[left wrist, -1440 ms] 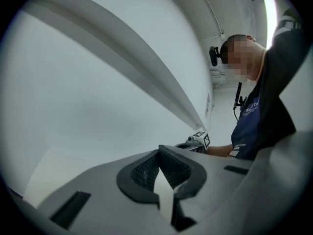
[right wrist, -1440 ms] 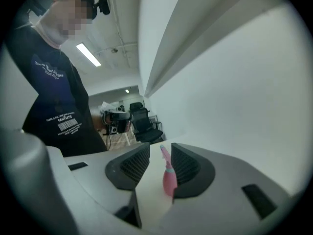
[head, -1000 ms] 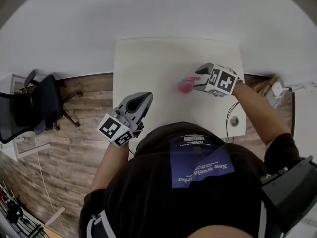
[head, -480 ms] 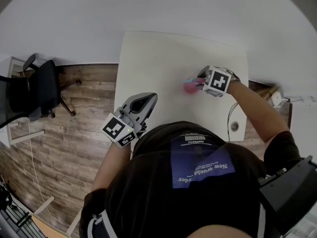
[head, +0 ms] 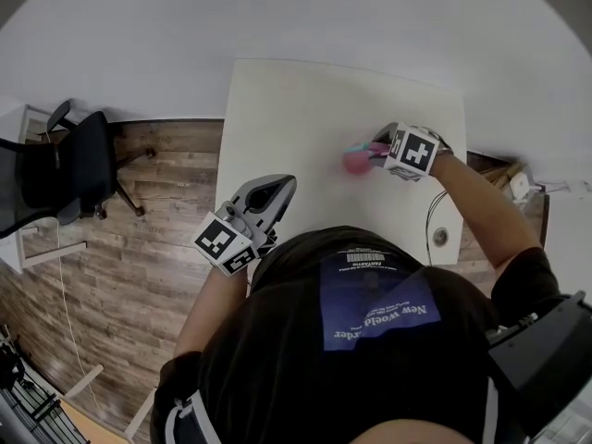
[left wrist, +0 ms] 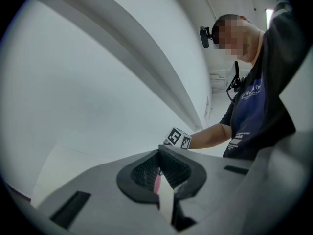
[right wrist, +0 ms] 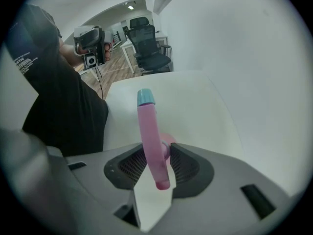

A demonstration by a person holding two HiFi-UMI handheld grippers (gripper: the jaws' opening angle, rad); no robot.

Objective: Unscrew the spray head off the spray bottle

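A pink spray bottle (head: 354,162) stands on the white table (head: 296,100), right of the middle. My right gripper (head: 375,155) reaches down onto it from the right. In the right gripper view the pink spray head (right wrist: 149,131) with its blue nozzle tip (right wrist: 145,97) runs between the jaws of the right gripper (right wrist: 159,163). The jaws have just been closing, and both pads now lie against the head. My left gripper (head: 275,191) hovers level at the table's near left edge, shut and empty. In its own view the left gripper (left wrist: 159,168) points toward the right gripper's marker cube (left wrist: 178,138).
A black office chair (head: 55,169) stands on the wood floor to the left of the table. A round cable hole (head: 440,237) sits near the table's near right corner, with a cable beside it. The person's torso covers the near table edge.
My right gripper has come down a little closer over the pink bottle, its jaws narrowing around the spray head. The left gripper has stayed about where it was.
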